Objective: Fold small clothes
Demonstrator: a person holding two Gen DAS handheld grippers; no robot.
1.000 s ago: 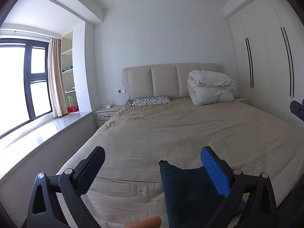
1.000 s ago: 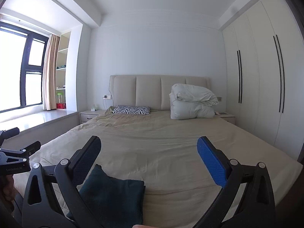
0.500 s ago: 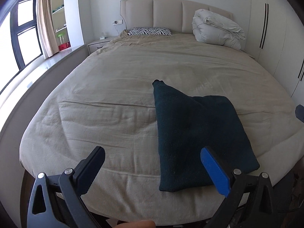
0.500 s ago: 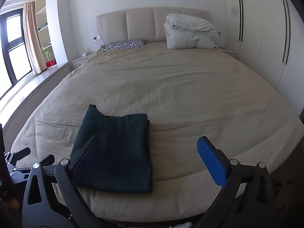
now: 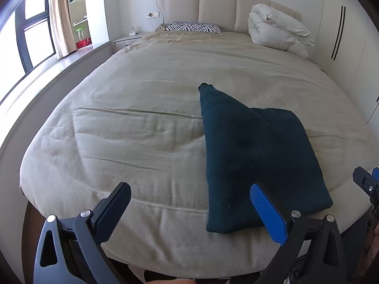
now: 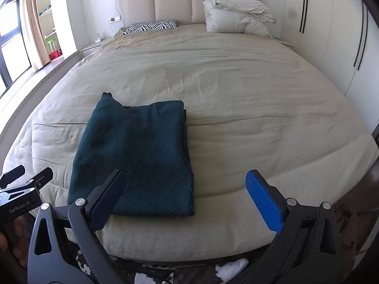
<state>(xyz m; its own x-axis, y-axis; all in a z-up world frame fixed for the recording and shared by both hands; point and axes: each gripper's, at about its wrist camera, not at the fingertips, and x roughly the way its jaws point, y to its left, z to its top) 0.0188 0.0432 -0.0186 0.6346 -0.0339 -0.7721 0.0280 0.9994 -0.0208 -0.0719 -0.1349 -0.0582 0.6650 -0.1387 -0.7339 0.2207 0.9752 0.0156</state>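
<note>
Dark teal garment (image 6: 135, 156) looks like nubby, matt knit cloth. Beige bedcover (image 6: 248, 99) is soft, creased fabric. Headboard (image 6: 184, 2) is smooth padded upholstery. Gripper pads (image 6: 264, 203) are ribbed blue plastic on matt black frames.

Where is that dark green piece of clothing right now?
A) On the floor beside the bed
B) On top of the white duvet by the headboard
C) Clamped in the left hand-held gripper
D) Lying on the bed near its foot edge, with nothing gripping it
D: the dark green garment lies flat on the beige bed cover near the foot edge, and both the left hand-held gripper and right hand-held gripper are open and empty.
</note>
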